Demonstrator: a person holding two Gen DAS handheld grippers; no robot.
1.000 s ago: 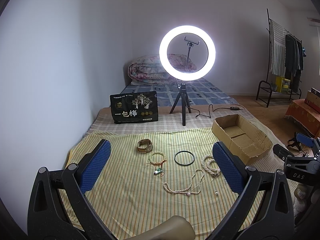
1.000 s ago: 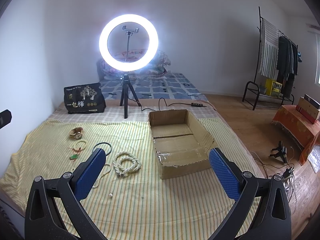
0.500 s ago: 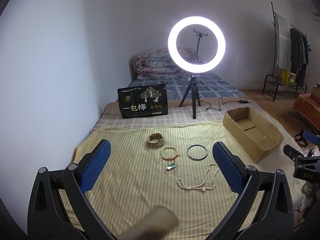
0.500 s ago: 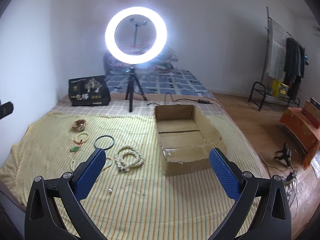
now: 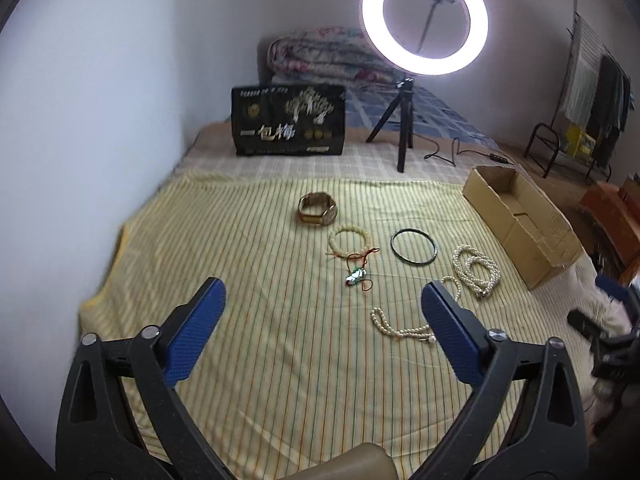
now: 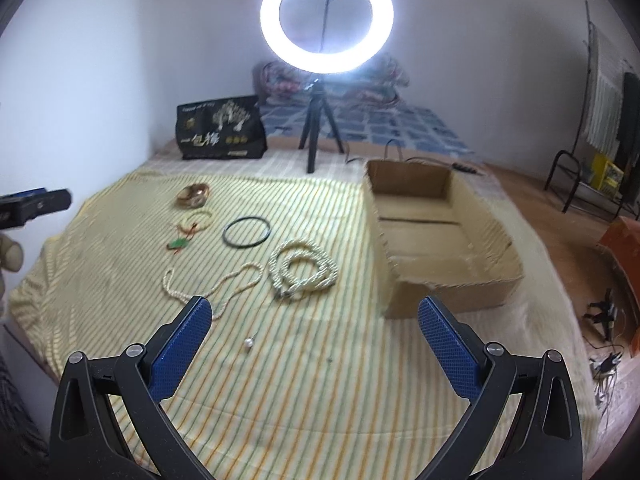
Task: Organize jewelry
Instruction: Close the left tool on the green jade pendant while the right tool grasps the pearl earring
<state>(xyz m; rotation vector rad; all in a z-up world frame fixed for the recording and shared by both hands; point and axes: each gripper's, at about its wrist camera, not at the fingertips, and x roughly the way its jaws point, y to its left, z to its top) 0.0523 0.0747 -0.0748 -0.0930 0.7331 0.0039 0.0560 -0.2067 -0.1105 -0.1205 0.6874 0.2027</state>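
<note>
Both claws hang wide open and empty over the yellow striped bedsheet (image 5: 248, 272): left claw (image 5: 324, 336), right claw (image 6: 314, 342). Spread out on the sheet, we've got a gold wristwatch (image 5: 318, 209), a cream beaded bracelet (image 5: 349, 242) with a green pendant on red cord (image 5: 357, 275) just beside it, a dark thin bangle (image 5: 414, 247), a coiled white pearl rope (image 6: 302, 270) and a long single pearl strand (image 6: 216, 286). One loose pearl (image 6: 249, 344) sits apart. To the right, an open brown cardboard box (image 6: 442, 248) waits, near the coiled rope.
</note>
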